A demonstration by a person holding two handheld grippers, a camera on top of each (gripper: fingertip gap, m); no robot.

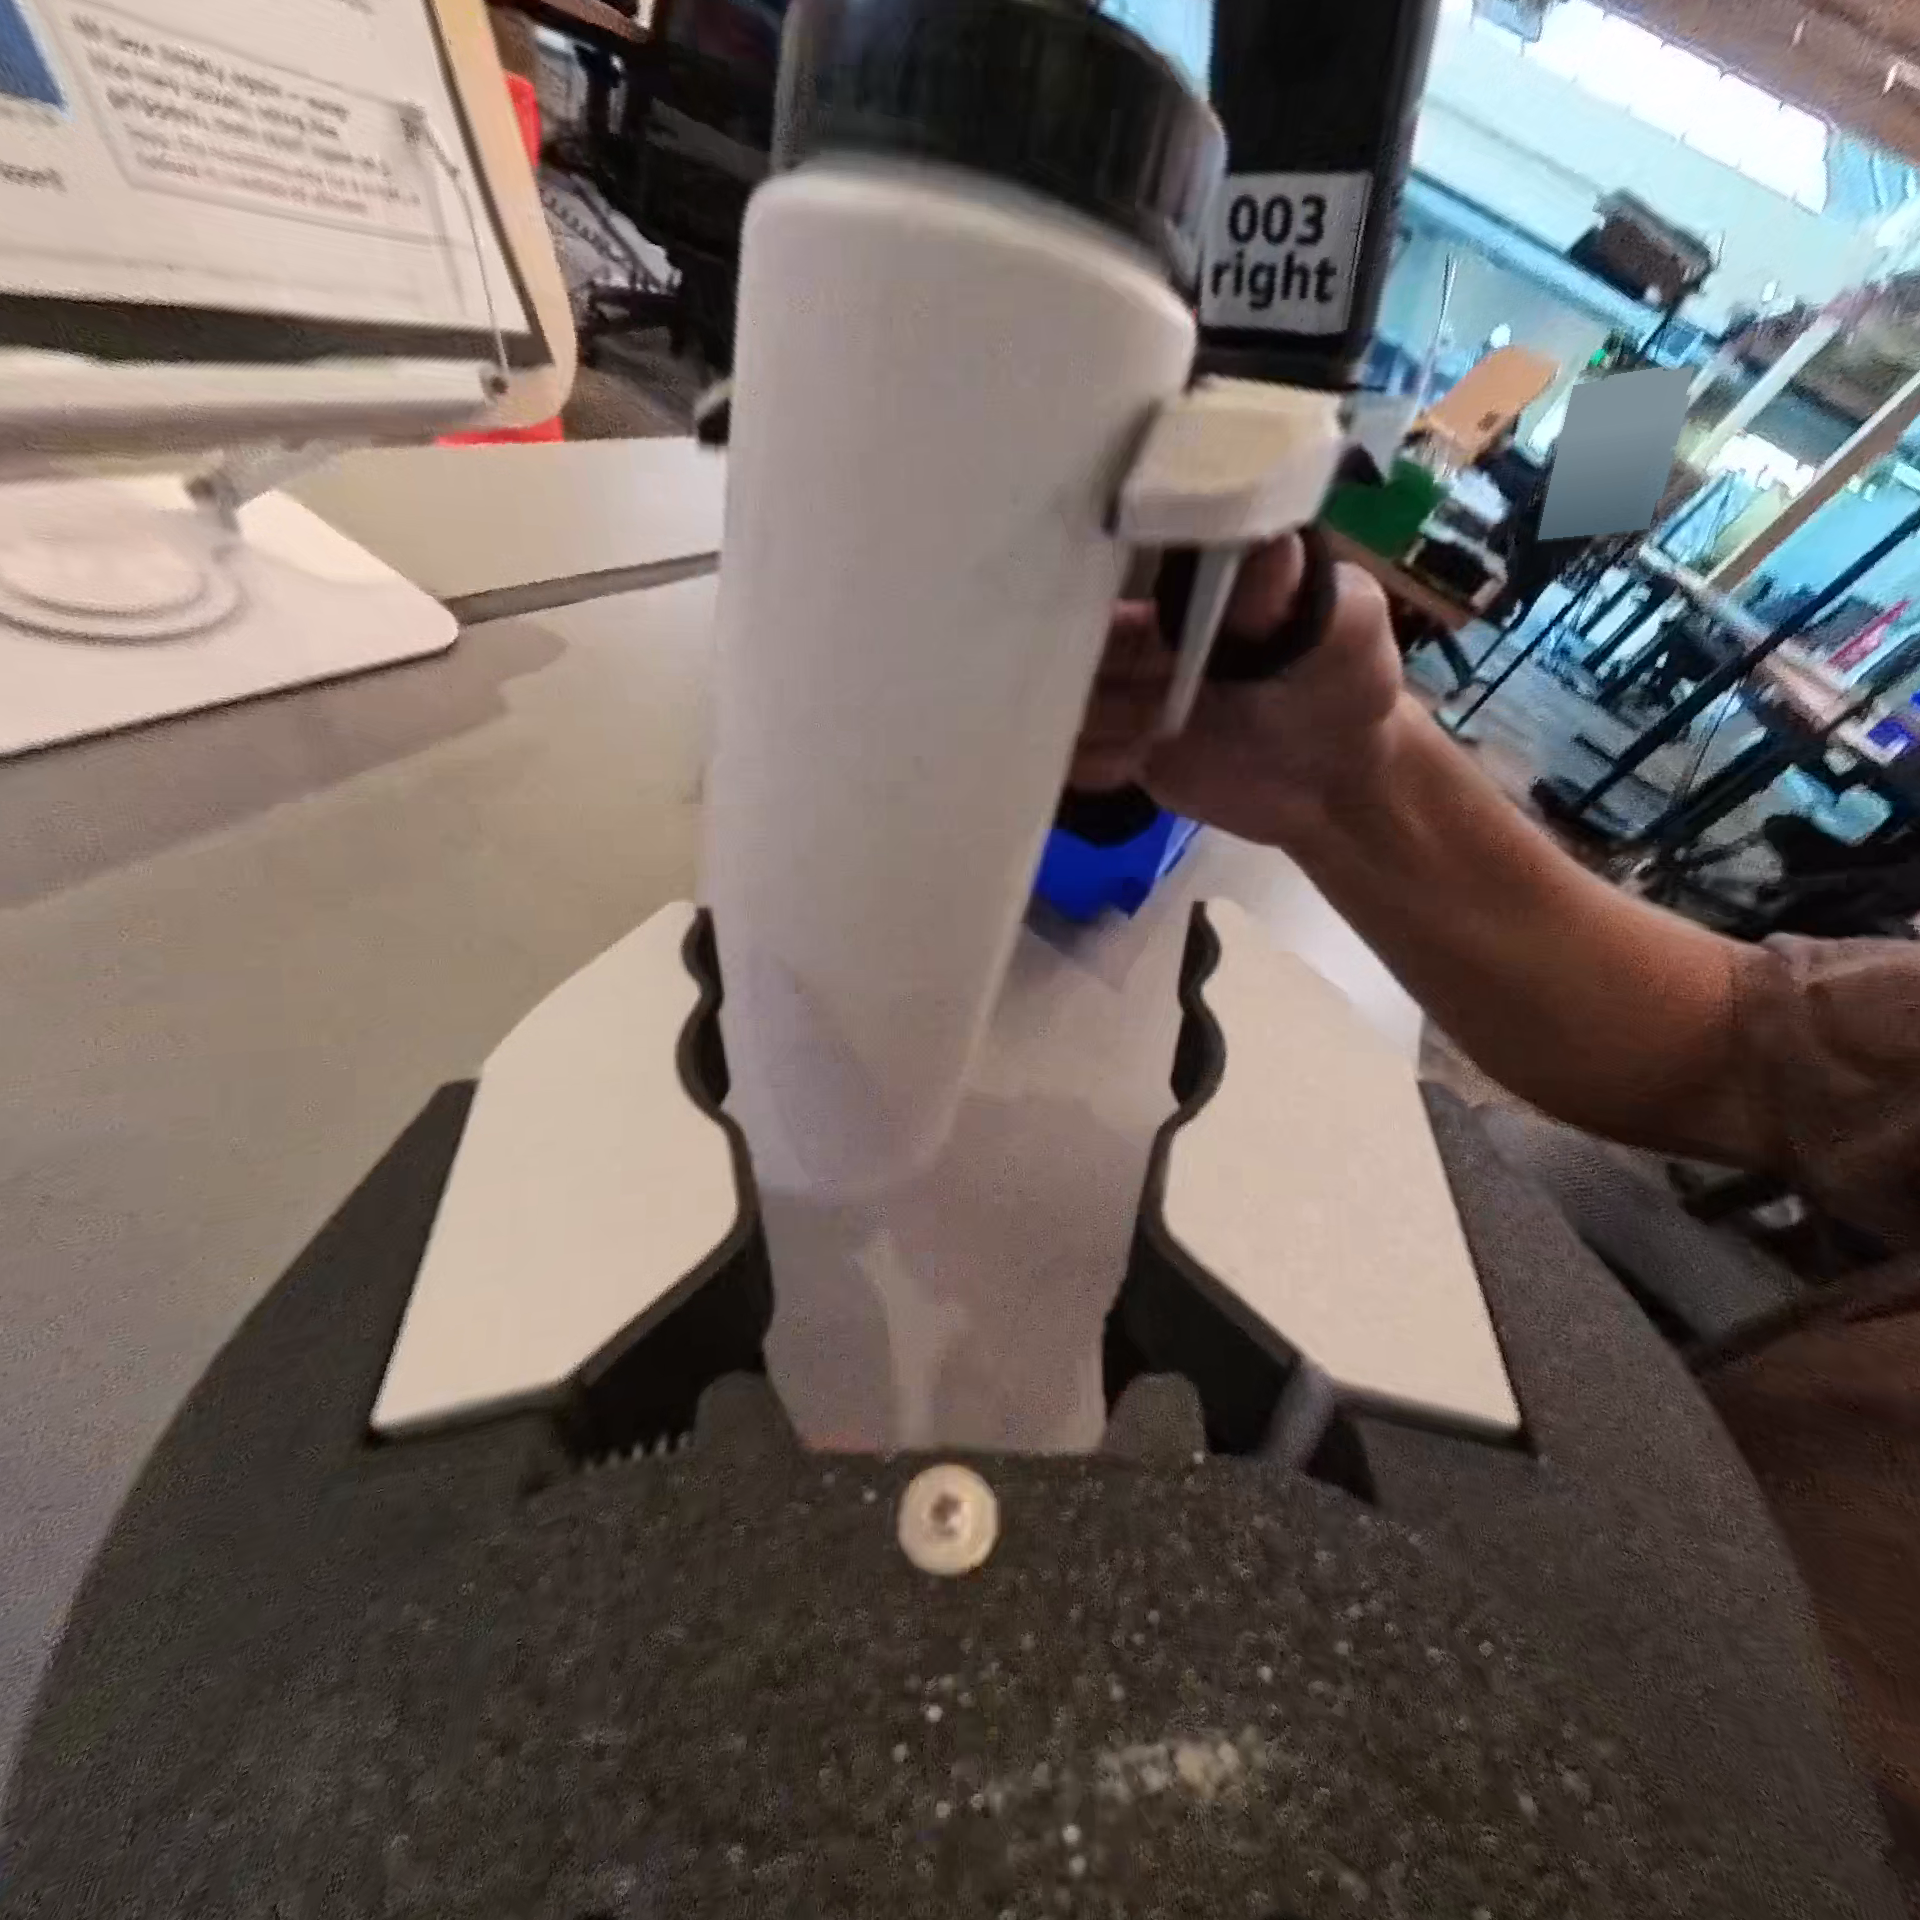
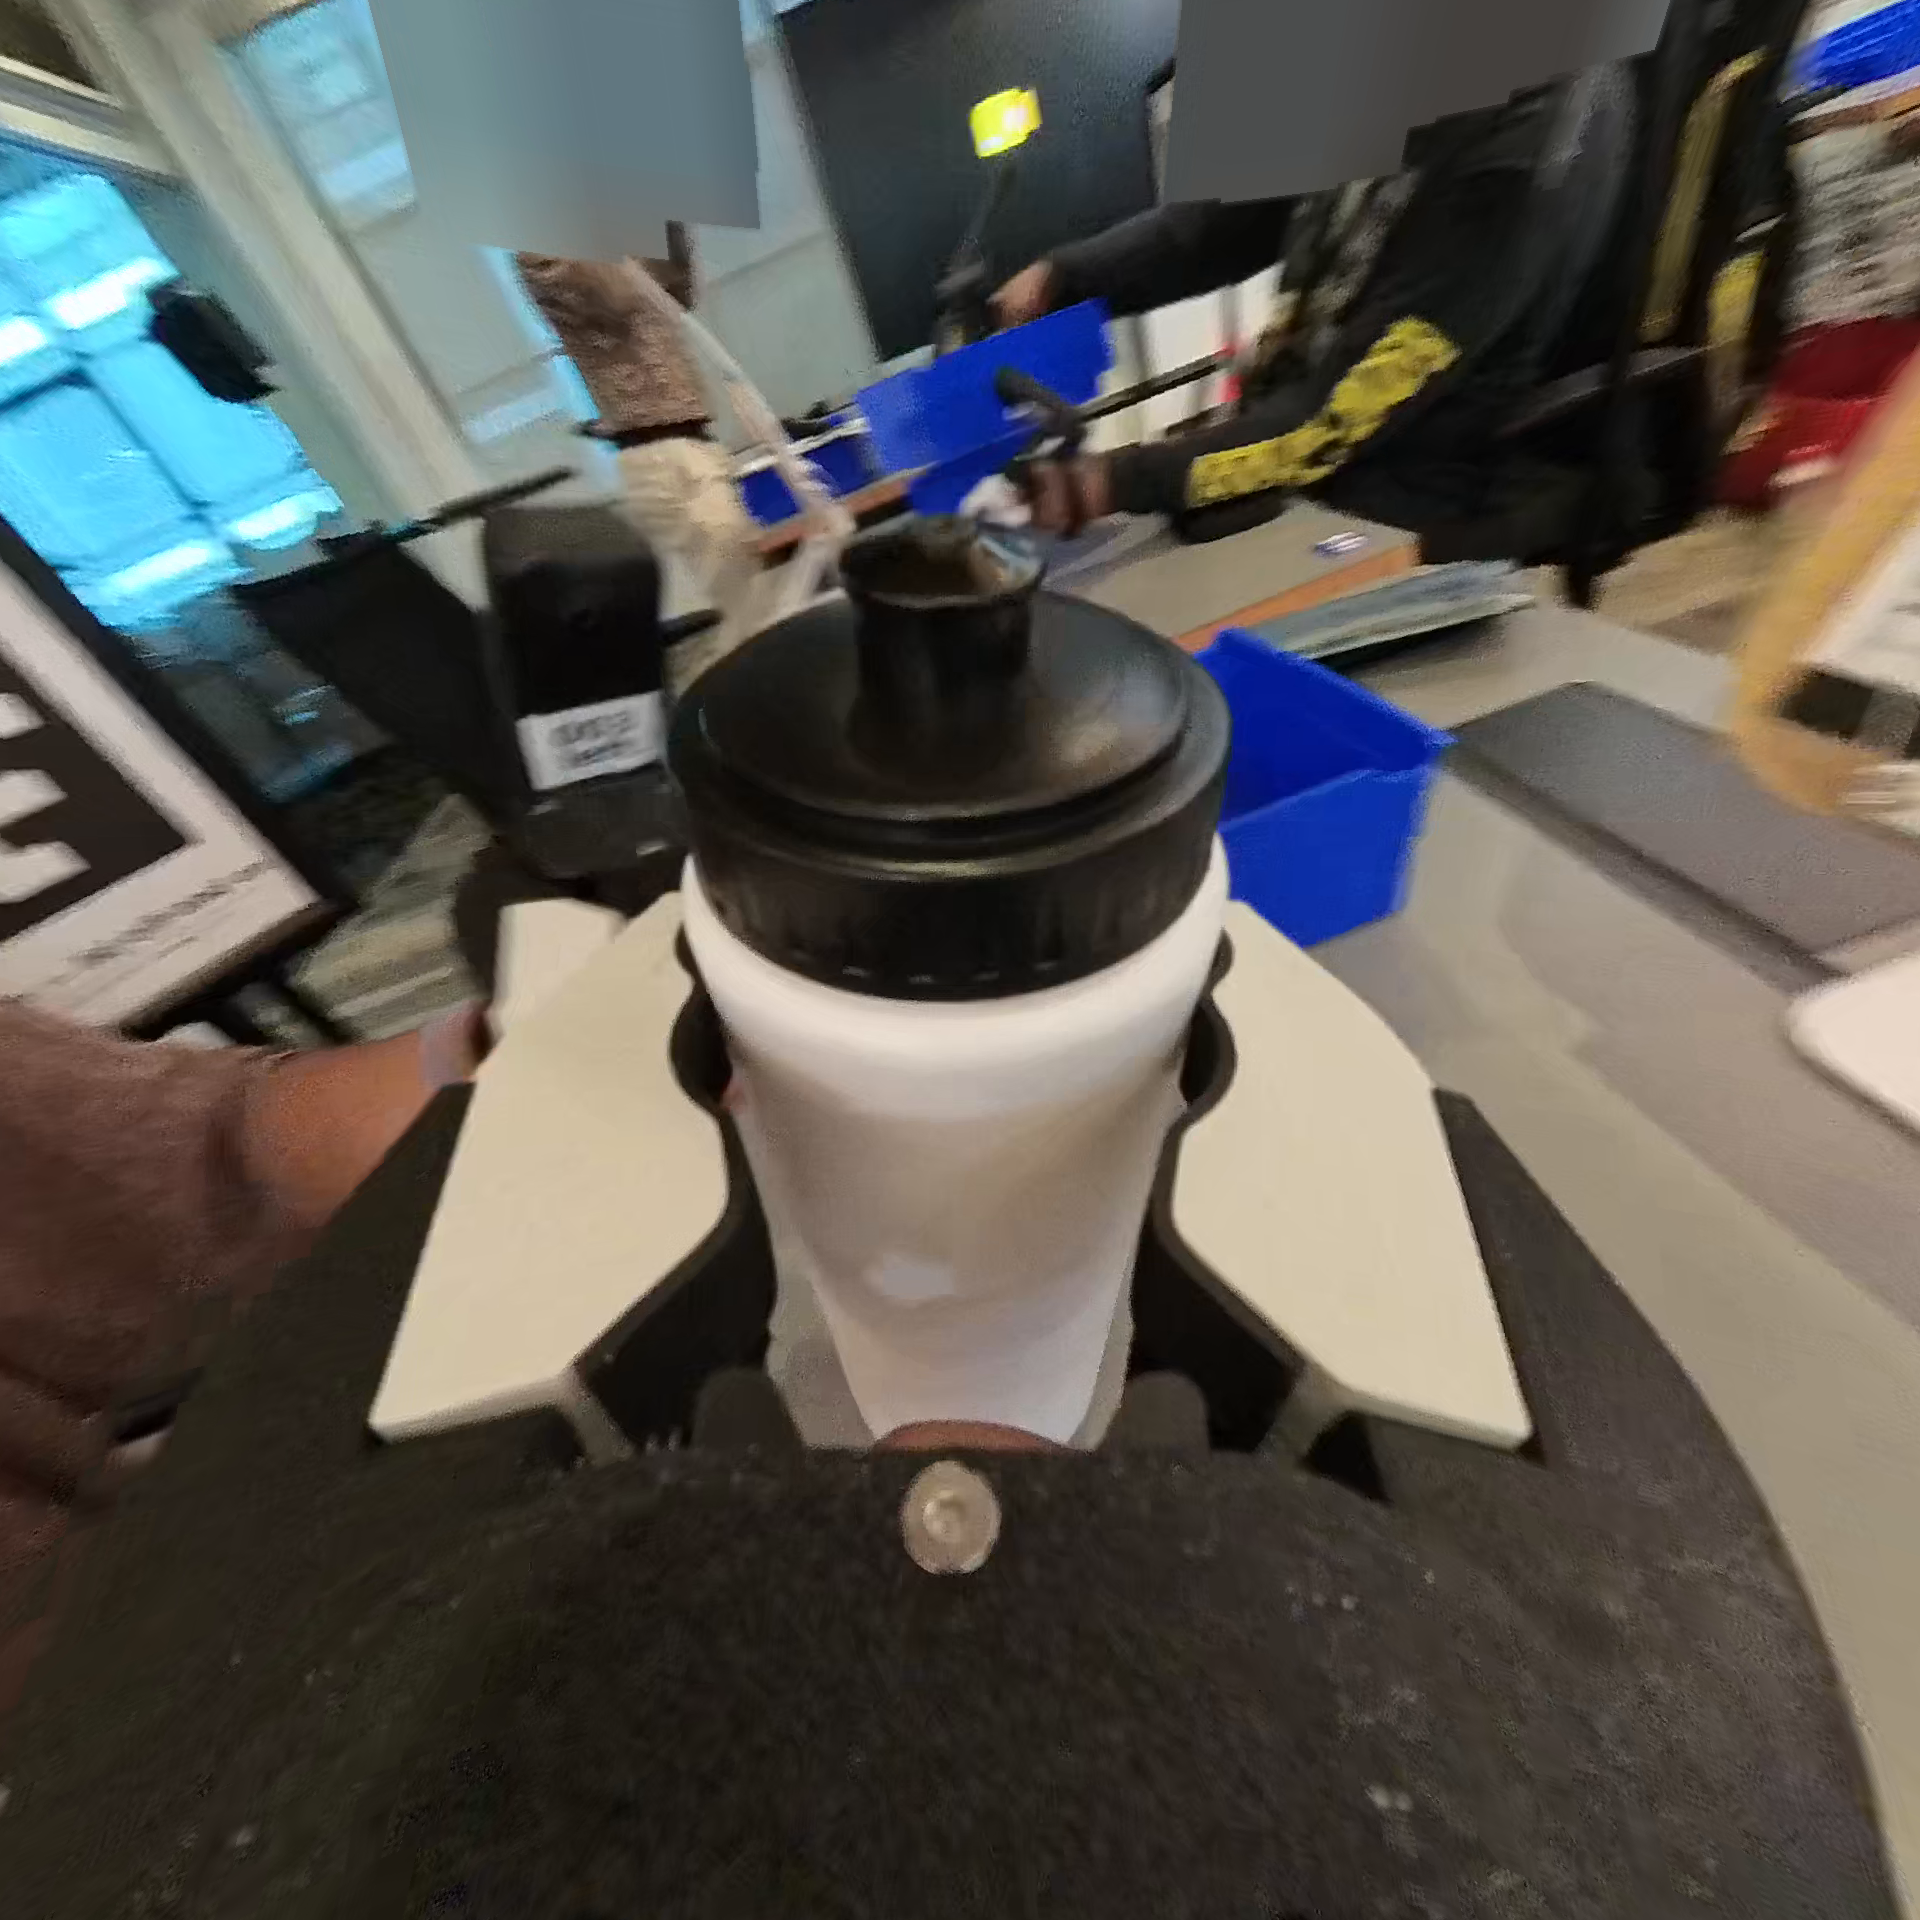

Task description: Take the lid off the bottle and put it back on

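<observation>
A white bottle (image 1: 914, 623) with a black lid (image 1: 987, 94) leans between the fingers of my left gripper (image 1: 948, 935). The left pad lies against it. A gap shows between the bottle and the right pad, so this gripper counts as open. In the right wrist view my right gripper (image 2: 954, 966) has both pads against the bottle's white shoulder (image 2: 956, 1122), just under the screwed-on lid (image 2: 945, 810). One of its fingers (image 1: 1226, 468) shows in the left wrist view, touching the bottle's upper side. The left gripper's black body (image 2: 577, 665) stands behind the bottle.
A grey table (image 1: 312, 831) carries a white display stand (image 1: 208, 582) at the left and a blue bin (image 2: 1320, 800) behind the bottle. A framed sign (image 2: 94, 831) stands at the left. A person in black (image 2: 1351, 416) works at a far table.
</observation>
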